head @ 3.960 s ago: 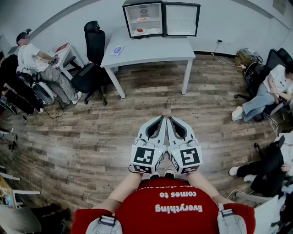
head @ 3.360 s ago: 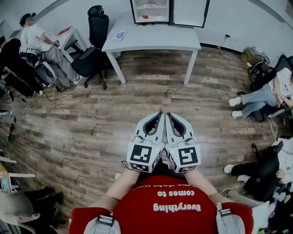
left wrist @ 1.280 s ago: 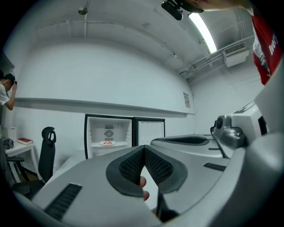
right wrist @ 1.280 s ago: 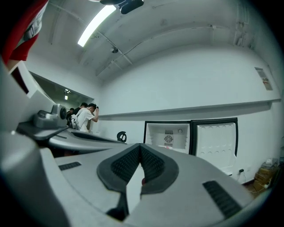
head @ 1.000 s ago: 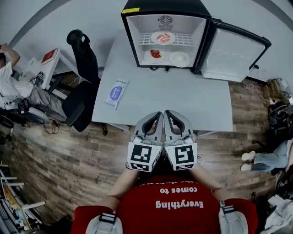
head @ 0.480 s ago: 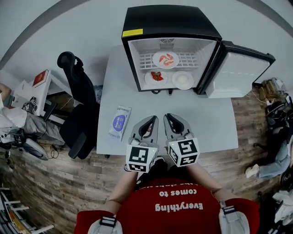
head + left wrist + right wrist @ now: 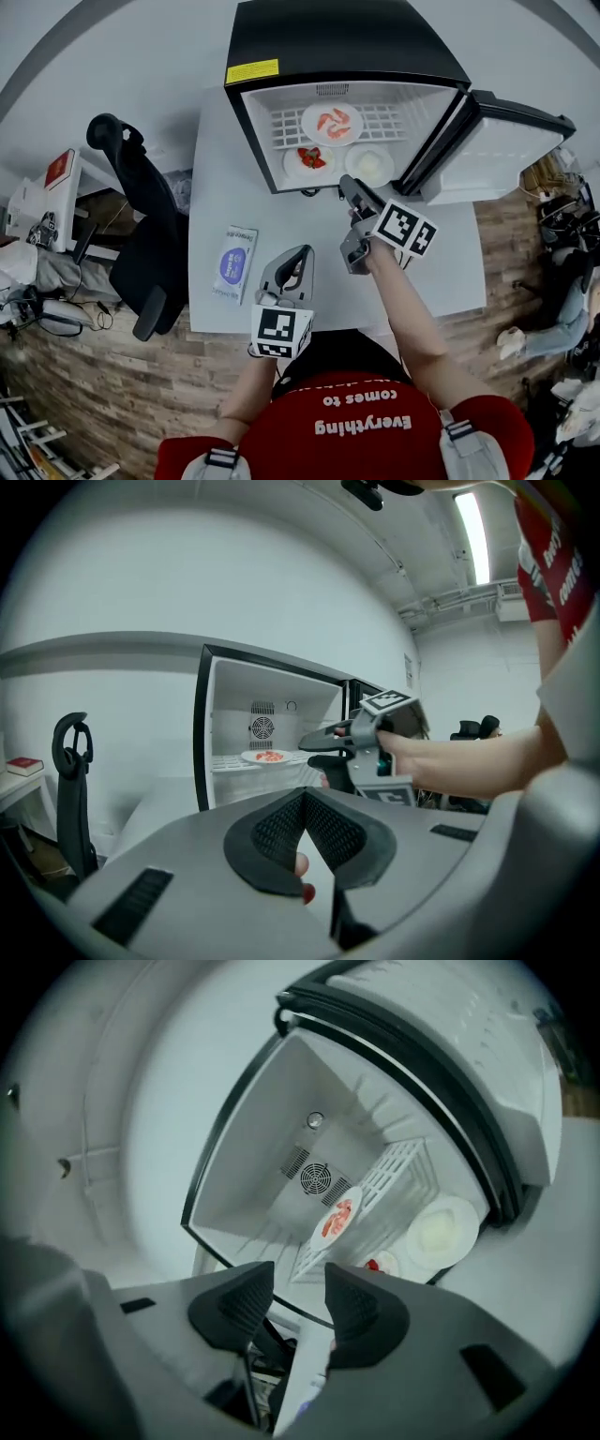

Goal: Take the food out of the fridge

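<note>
A black mini fridge [image 7: 347, 37] stands open on the white table [image 7: 214, 178]. On its wire shelf sits a plate of pink-red food [image 7: 332, 122], also seen as the plate of pink-red food [image 7: 337, 1215] in the right gripper view. Below are a plate with red food [image 7: 307, 159] and a plate with white food [image 7: 368, 164]. My right gripper [image 7: 345, 225] is rolled on its side just before the fridge opening, its jaws opening with nothing between them. My left gripper [image 7: 302, 255] hangs shut and empty over the table, behind the right one.
The fridge door [image 7: 497, 150] stands swung open to the right. A packet with a blue label [image 7: 232, 264] lies on the table's left part. A black office chair [image 7: 141, 225] stands left of the table, and a side table with a book [image 7: 58, 169] beyond it.
The right gripper has reached forward to the fridge front, rolled onto its side and opened its jaws. The left gripper has come forward over the table, still shut. The fridge looms larger.
</note>
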Demonstrator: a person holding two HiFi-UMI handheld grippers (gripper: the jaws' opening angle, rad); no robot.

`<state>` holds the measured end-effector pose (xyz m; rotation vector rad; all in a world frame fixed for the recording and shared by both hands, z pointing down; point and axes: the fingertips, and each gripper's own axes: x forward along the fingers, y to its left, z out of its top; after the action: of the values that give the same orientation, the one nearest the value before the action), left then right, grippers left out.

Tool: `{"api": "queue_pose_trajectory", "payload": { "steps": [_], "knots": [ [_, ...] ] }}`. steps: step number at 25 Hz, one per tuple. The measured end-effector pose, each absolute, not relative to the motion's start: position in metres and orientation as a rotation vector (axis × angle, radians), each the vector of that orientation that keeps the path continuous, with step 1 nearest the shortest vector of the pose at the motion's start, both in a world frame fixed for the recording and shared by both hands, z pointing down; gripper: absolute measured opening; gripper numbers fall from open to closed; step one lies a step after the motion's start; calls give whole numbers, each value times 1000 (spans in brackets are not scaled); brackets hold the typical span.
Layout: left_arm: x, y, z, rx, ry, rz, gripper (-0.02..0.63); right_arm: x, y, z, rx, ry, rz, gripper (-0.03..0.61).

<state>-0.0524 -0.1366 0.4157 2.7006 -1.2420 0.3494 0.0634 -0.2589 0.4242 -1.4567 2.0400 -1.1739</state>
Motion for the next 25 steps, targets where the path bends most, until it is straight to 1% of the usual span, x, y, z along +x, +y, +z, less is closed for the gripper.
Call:
{"api": "queue_pose_trajectory", "payload": {
  "steps": [7, 10, 13, 15, 18, 21, 25],
  "knots": [
    [-74, -153, 425, 2646, -1322, 412, 0, 73, -347, 458, -1426, 1846, -1377, 160],
    [-83, -158, 428, 2624, -1353, 444, 0, 81, -367, 477, -1414, 1733, -1464, 160],
    [-89, -162, 427, 2620, -1380, 455, 0, 85, -376, 486, -1309, 1581, -1538, 155],
    [-93, -162, 430, 2606, -1391, 469, 0, 88, -378, 488, -1281, 1539, -1540, 92],
    [-96, -164, 431, 2593, -1405, 473, 0, 90, -380, 484, -1262, 1540, -1510, 40],
    [-95, -163, 429, 2600, -1402, 476, 0, 90, -380, 482, -1198, 1510, -1517, 23],
    [-92, -161, 423, 2622, -1407, 474, 0, 91, -370, 479, -1156, 1518, -1513, 23]
  ]
}}
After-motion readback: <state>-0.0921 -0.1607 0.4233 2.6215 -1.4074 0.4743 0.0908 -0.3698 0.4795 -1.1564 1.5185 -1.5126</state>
